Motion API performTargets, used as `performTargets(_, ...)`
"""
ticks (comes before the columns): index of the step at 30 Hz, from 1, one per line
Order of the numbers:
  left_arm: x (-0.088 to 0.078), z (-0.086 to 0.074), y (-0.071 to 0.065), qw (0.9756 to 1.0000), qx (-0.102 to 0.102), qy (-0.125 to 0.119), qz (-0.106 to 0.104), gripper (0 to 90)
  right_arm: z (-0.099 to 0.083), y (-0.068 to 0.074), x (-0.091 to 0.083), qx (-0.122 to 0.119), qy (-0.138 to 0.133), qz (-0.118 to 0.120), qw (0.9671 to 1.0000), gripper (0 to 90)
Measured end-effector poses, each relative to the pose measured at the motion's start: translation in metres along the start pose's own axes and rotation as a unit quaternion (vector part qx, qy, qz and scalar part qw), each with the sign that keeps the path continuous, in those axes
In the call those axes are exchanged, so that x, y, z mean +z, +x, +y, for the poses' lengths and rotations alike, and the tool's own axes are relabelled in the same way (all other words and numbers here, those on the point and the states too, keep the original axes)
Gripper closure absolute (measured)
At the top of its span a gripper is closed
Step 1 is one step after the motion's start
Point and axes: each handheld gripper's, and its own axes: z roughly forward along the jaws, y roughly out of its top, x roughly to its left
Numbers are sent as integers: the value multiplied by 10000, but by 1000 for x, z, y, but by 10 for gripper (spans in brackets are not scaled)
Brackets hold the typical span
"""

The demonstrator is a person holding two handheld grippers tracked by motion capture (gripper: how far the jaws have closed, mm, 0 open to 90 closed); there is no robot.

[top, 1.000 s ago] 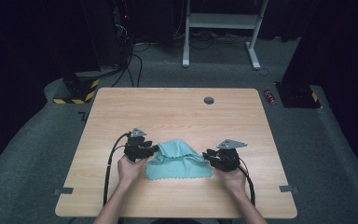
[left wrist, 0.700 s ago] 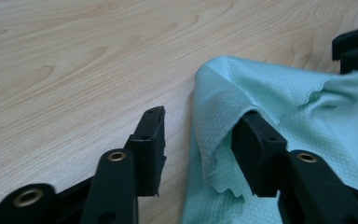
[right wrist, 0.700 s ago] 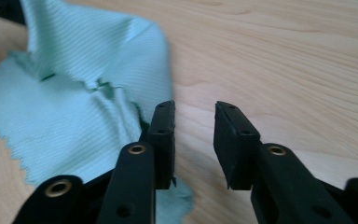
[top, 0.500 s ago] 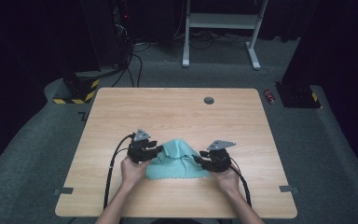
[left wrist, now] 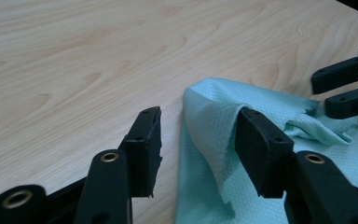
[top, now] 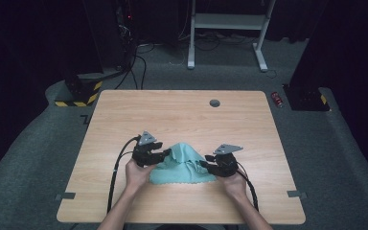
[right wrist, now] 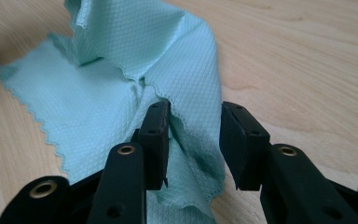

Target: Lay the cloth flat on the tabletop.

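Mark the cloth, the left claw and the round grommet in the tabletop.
cloth (top: 184,165), high view, middle of the teal fabric.
left claw (left wrist: 198,140), left gripper view, midway between its fingertips.
grommet (top: 214,103), high view, centre of the dark disc.

- The cloth (top: 182,165) is lying on the near middle of the table (top: 124,115), bunched up toward its far side.
- The left gripper (top: 159,156) is sitting at the cloth's left edge, and the right gripper (top: 206,166) at its right edge, with the cloth between them.
- A small round disc (top: 214,103) is lying on the table near the far edge, well apart from the cloth.
- A can (top: 278,99) is lying on the floor just beyond the table's far right corner.
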Motion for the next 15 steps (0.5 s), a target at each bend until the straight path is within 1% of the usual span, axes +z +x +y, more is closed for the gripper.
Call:
performTargets(1,3,0,0,10000,-11,42,-65,509,-1,0,3,-13,40,-17,10000,631)
performTargets(2,3,0,0,10000,-11,42,-65,514,-1,0,3,-13,40,-17,10000,631)
performTargets(3,6,0,0,9999,-54,33,-122,537,-3,0,11,-29,113,-107,9999,689)
performTargets(4,8,0,1,9998,-70,32,-180,562,-3,-1,12,-11,122,-116,9999,720)
performTargets(6,9,0,2,9994,-136,18,-319,658,-4,-2,14,10,131,-150,9998,823)
performTargets(8,9,0,3,9993,-133,10,-363,754,-3,-2,13,-50,44,-256,9996,890)
performTargets(9,9,0,3,9994,-149,-5,-316,785,-2,-2,11,-107,-7,-322,9994,899)
performTargets(10,8,1,3,9996,-151,-10,-222,808,0,-3,9,-118,-56,-362,9993,900)
performTargets(12,6,1,3,10000,-51,-6,-30,835,4,-4,5,-127,-148,-406,9990,900)
performTargets(14,4,2,4,10000,-51,-5,53,852,10,-4,1,-138,-188,-405,9989,900)
performTargets(15,4,2,4,10000,-51,-5,53,860,10,-4,1,-138,-188,-405,9989,900)
